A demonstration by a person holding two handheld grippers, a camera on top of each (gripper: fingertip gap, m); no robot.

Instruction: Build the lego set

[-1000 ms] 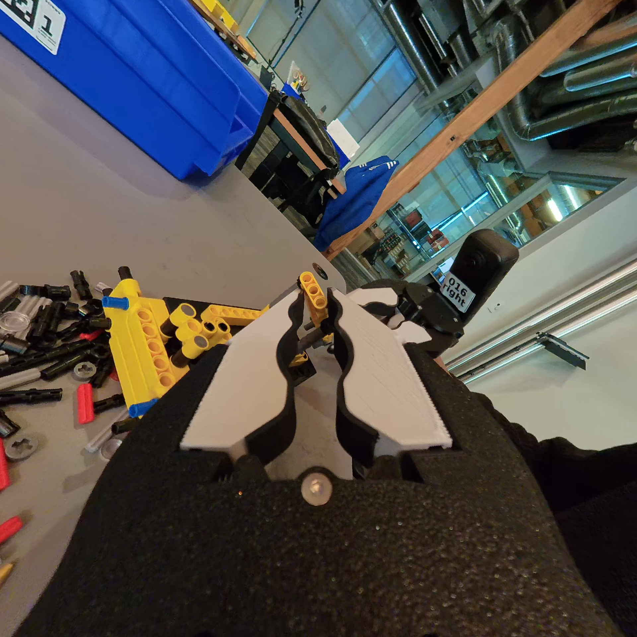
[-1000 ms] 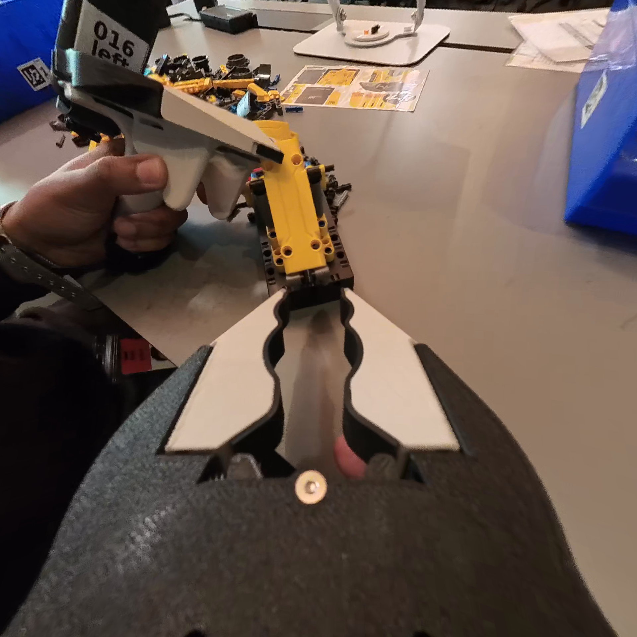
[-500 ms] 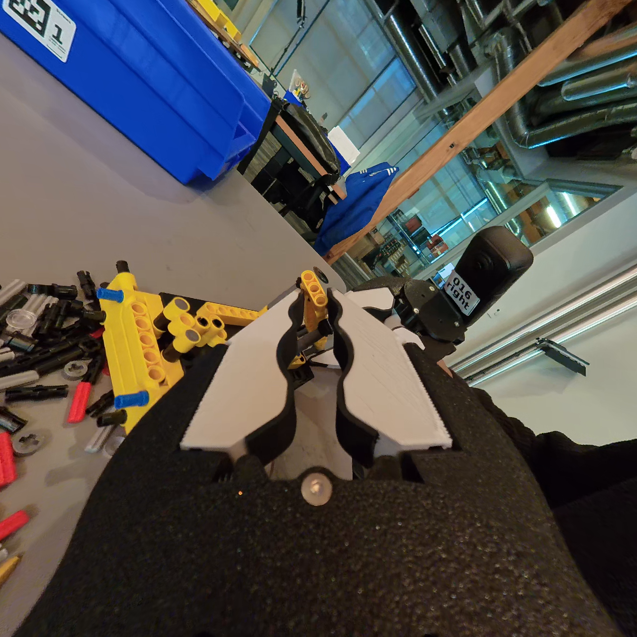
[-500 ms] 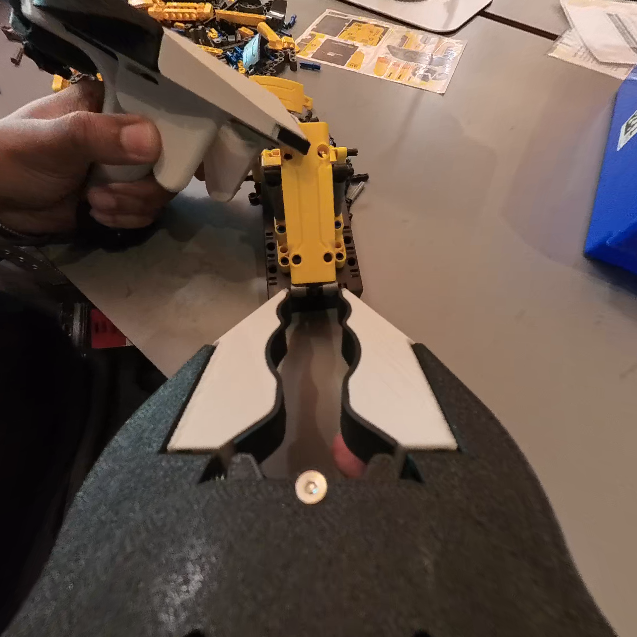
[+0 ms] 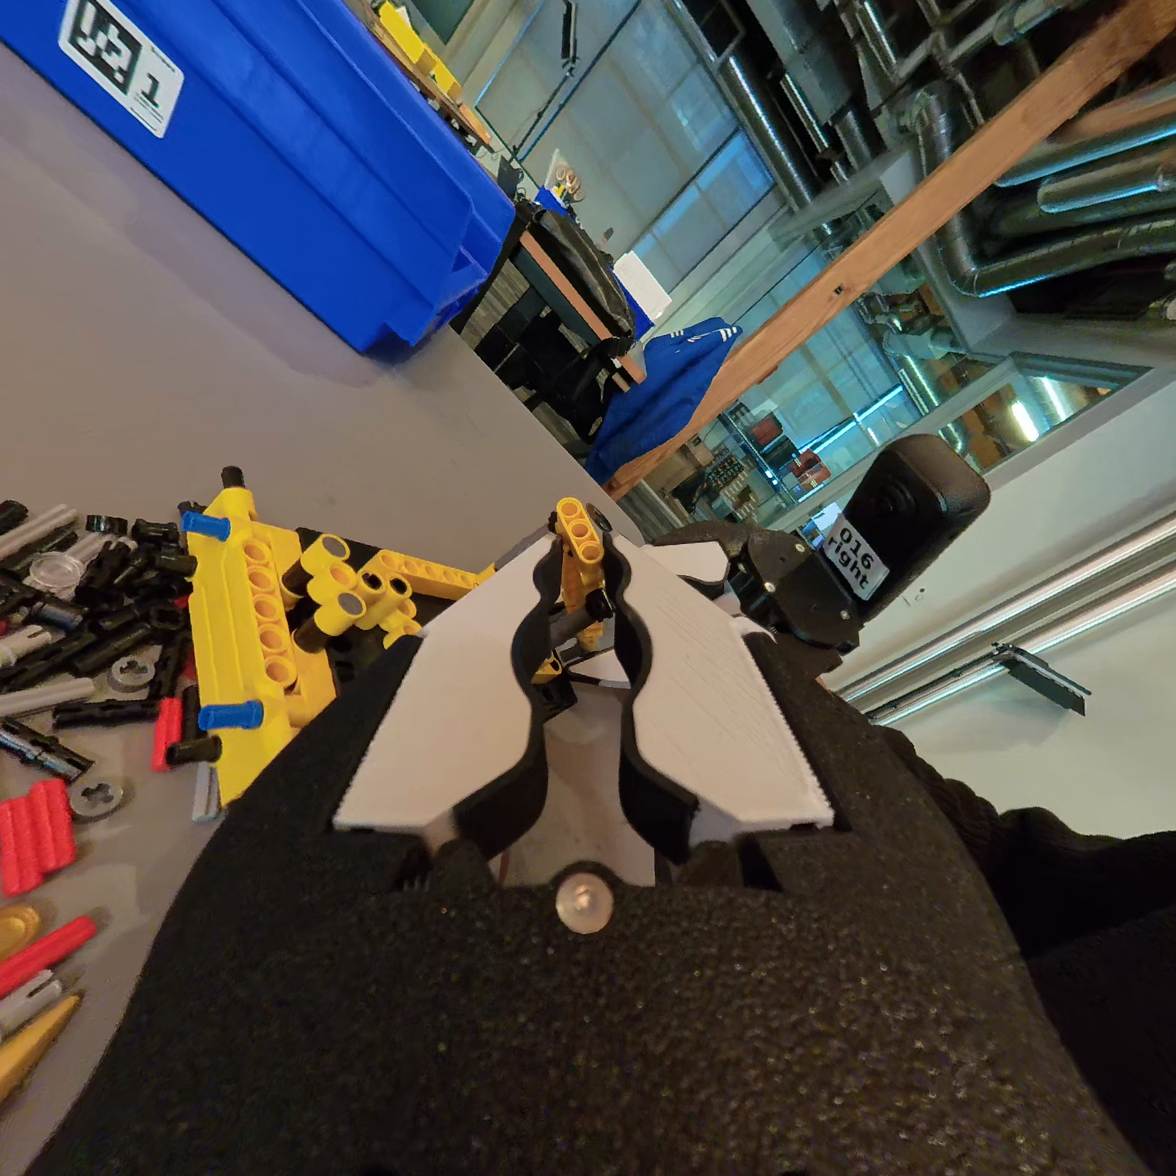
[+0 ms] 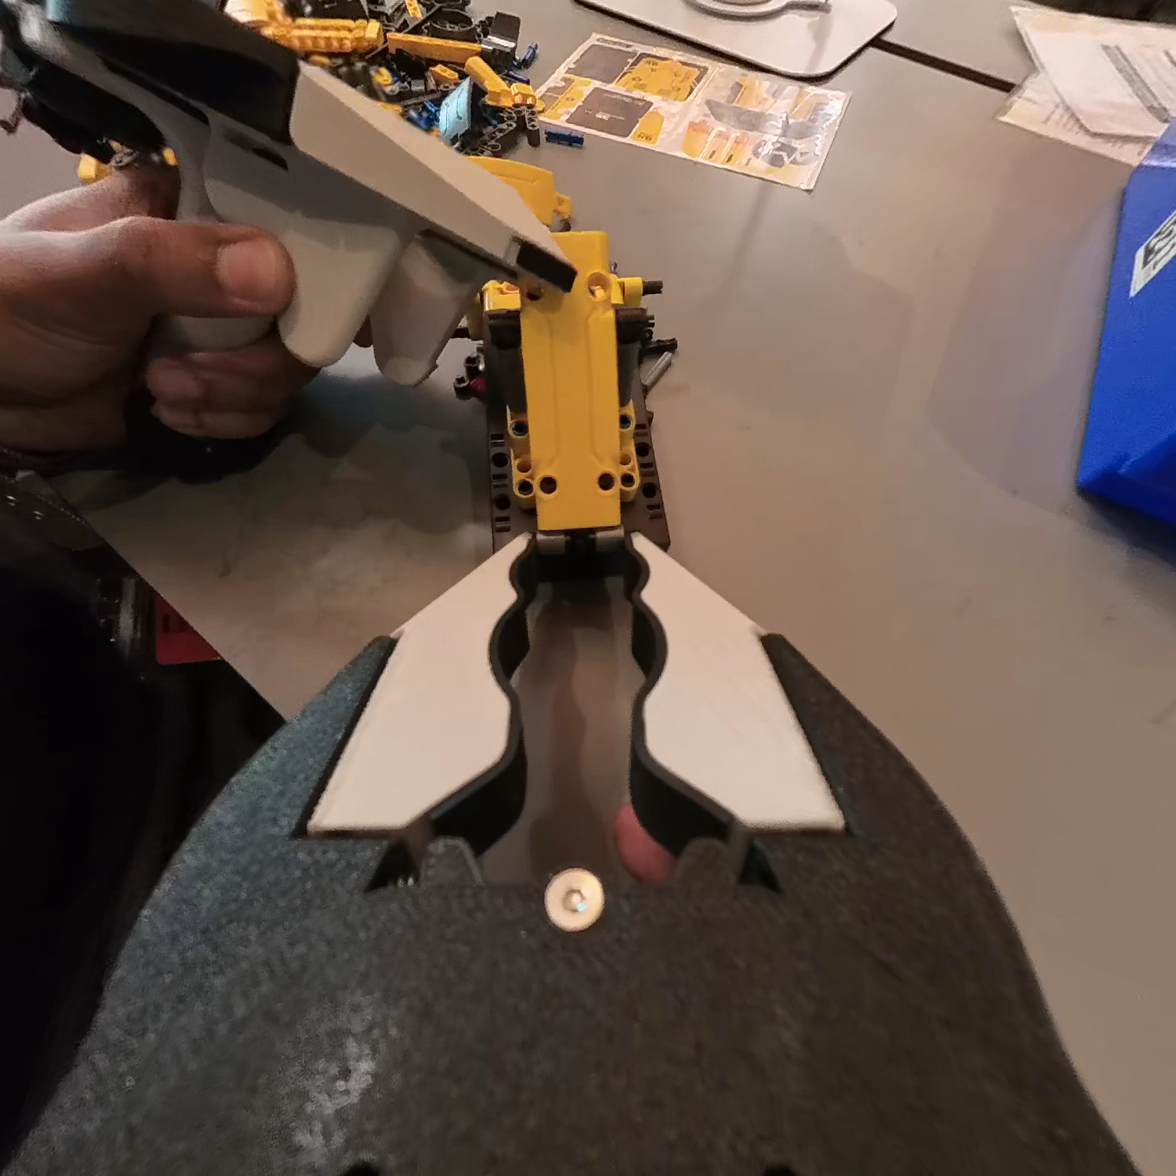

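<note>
A yellow and black brick model [image 6: 576,407] is held just above the grey table [image 6: 859,573]. My right gripper [image 6: 579,541] is shut on its near grey and black end. My left gripper [image 5: 579,547] is shut on a yellow holed beam [image 5: 580,531] at the model's far end. In the right wrist view the left gripper [image 6: 382,159] comes in from the upper left, held by a hand [image 6: 127,305], and its tip meets the model's far top. In the left wrist view the right gripper [image 5: 789,592] shows just beyond my fingers.
A pile of loose black, grey and red pieces [image 5: 83,611] and a yellow sub-assembly [image 5: 254,636] lie left of the left gripper. A blue bin [image 5: 286,159] stands behind; it also shows at the right [image 6: 1139,356]. An instruction sheet [image 6: 693,108] and papers [image 6: 1094,83] lie farther back. Left tips to right tips: about 7 cm.
The model has swung to point straight away from the right gripper, which now looks more steeply down on it. Both grippers have kept their hold on its two ends.
</note>
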